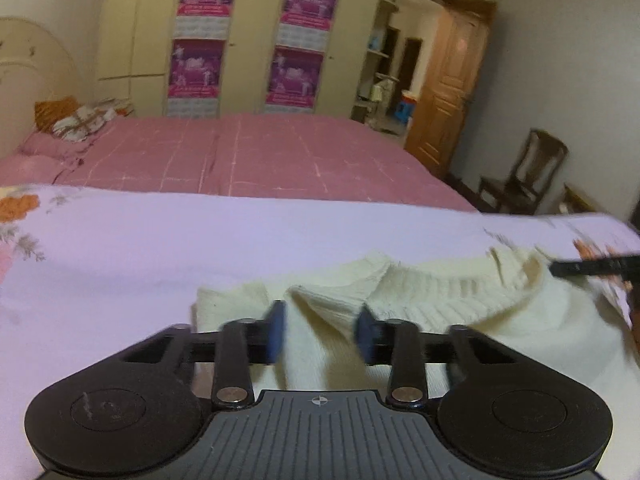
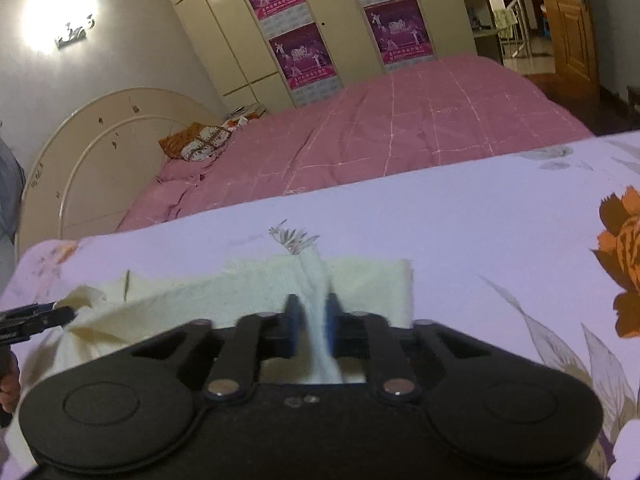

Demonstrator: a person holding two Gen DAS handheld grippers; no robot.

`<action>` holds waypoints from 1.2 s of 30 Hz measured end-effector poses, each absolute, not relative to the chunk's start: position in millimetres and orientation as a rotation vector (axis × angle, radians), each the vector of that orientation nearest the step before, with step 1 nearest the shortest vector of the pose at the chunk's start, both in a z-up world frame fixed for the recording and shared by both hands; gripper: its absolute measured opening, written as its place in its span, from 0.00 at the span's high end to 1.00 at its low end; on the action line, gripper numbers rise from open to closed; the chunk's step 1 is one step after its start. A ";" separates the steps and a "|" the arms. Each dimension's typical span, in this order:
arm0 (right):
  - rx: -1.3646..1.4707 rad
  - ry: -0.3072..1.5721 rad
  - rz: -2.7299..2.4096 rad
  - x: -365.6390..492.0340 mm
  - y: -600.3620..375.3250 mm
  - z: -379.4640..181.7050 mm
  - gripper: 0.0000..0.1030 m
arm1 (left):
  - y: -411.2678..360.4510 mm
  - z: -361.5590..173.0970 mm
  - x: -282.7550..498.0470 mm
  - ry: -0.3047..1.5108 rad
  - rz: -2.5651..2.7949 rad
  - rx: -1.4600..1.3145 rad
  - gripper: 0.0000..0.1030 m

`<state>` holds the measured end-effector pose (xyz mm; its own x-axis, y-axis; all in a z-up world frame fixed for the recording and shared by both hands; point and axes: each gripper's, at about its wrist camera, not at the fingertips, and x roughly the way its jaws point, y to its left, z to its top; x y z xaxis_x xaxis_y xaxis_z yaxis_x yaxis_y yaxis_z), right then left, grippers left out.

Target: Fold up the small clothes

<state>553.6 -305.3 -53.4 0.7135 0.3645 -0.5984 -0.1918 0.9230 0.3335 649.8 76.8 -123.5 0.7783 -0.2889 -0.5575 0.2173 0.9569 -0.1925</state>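
Note:
A cream knitted garment [image 1: 460,304] lies rumpled on a lilac floral sheet [image 1: 160,248]. My left gripper [image 1: 320,330] is open, its blue pads on either side of a raised fold of the knit without pinching it. My right gripper [image 2: 314,326] is shut on a bunched ridge of the same cream garment [image 2: 240,284], which runs up between its blue pads. The right gripper's tip shows at the right edge of the left wrist view [image 1: 592,266], at the ribbed hem. The left gripper shows at the left edge of the right wrist view [image 2: 36,318].
Behind the lilac surface is a bed with a pink checked cover [image 1: 260,156] and pillows [image 1: 80,120]. A wardrobe with purple posters [image 1: 200,36] stands at the back. A wooden chair [image 1: 524,176] and an open wooden door [image 1: 448,92] are to the right.

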 end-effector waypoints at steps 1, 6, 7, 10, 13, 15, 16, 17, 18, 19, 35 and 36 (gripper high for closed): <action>0.245 0.701 0.300 552.6 -304.6 -51.8 0.96 | 79.6 -123.6 651.9 0.618 -0.241 -0.156 0.79; 0.252 0.676 0.263 551.5 -306.9 -51.7 0.95 | 105.6 -120.5 642.1 0.544 -0.194 -0.342 0.67; 0.261 0.673 0.263 550.6 -308.9 -51.9 0.90 | 107.7 -118.3 635.4 0.540 -0.200 -0.324 0.61; 0.306 0.684 0.305 550.1 -317.7 -53.7 0.79 | 111.8 -115.7 618.7 0.537 -0.215 -0.275 0.52; 0.289 0.700 0.320 553.2 -316.6 -55.2 0.79 | 117.3 -114.7 613.0 0.543 -0.249 -0.296 0.40; 0.290 0.705 0.317 554.7 -315.9 -56.4 0.79 | 118.2 -114.8 610.5 0.548 -0.288 -0.311 0.39; 0.288 0.705 0.313 555.5 -315.2 -56.5 0.79 | 117.1 -115.3 610.6 0.556 -0.293 -0.302 0.38; 0.283 0.705 0.310 555.5 -313.5 -56.0 0.79 | 113.3 -116.2 612.5 0.572 -0.284 -0.276 0.38; 0.273 0.704 0.306 556.0 -311.7 -55.8 0.80 | 111.0 -118.0 611.2 0.578 -0.285 -0.264 0.38; 0.259 0.705 0.300 556.9 -309.5 -55.4 0.81 | 110.1 -118.6 610.8 0.578 -0.302 -0.278 0.38; 0.216 0.509 0.225 532.5 -312.3 -37.3 0.96 | 103.1 -105.8 569.3 0.522 -0.189 -0.190 0.98; 0.218 0.525 0.212 536.2 -313.6 -41.0 0.96 | 103.1 -112.5 568.0 0.548 -0.173 -0.188 0.98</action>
